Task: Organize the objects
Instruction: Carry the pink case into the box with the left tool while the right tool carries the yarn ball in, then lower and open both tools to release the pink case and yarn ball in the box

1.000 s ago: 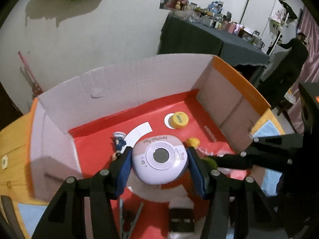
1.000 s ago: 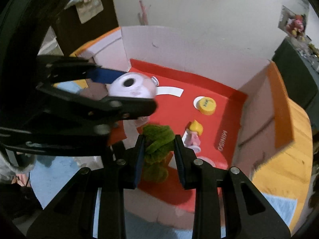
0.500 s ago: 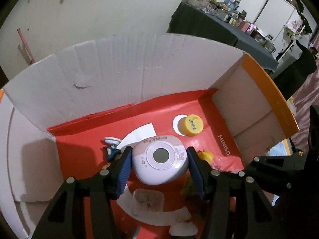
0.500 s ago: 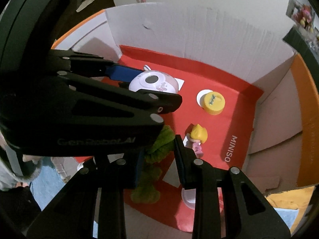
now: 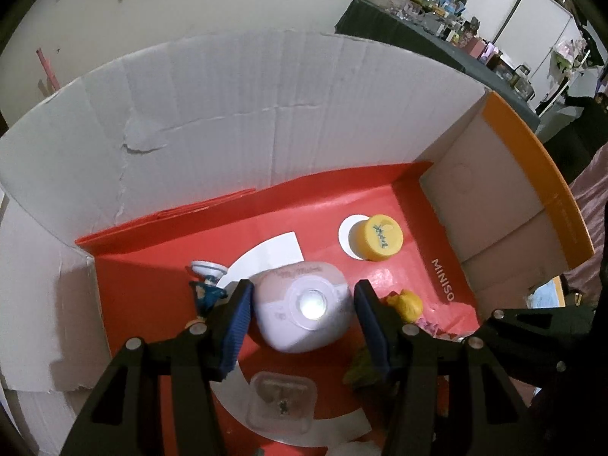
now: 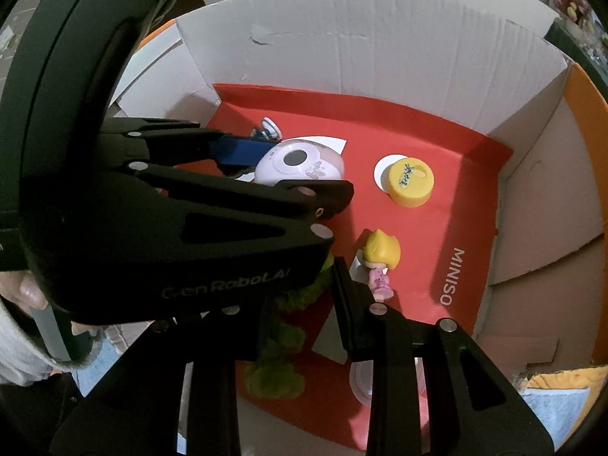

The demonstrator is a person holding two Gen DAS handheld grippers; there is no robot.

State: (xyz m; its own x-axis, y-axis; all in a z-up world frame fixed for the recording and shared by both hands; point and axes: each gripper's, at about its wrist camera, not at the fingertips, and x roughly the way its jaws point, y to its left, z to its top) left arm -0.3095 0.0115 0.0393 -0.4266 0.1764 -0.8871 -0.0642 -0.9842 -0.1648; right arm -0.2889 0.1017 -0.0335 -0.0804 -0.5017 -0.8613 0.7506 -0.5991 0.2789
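Note:
My left gripper [image 5: 302,304] is shut on a lilac round My Melody gadget [image 5: 304,306], held low over the red floor of a cardboard box [image 5: 266,121]. The gadget also shows in the right wrist view [image 6: 300,163]. My right gripper [image 6: 304,288] is shut on a green fuzzy toy [image 6: 300,296], partly hidden behind the left gripper's body. In the box lie a yellow round lid [image 5: 380,237], a blonde doll in pink [image 6: 380,262] and a small blue figure with a white base [image 5: 207,285].
A clear plastic case [image 5: 281,399] lies on the box floor below the gadget. The box has high white walls and an orange-edged right flap [image 5: 532,174]. A dark table with clutter [image 5: 437,26] stands behind.
Both grippers have moved forward and down into the box with their loads. The gadget now sits lower, near the red floor, and the green toy is over the box floor.

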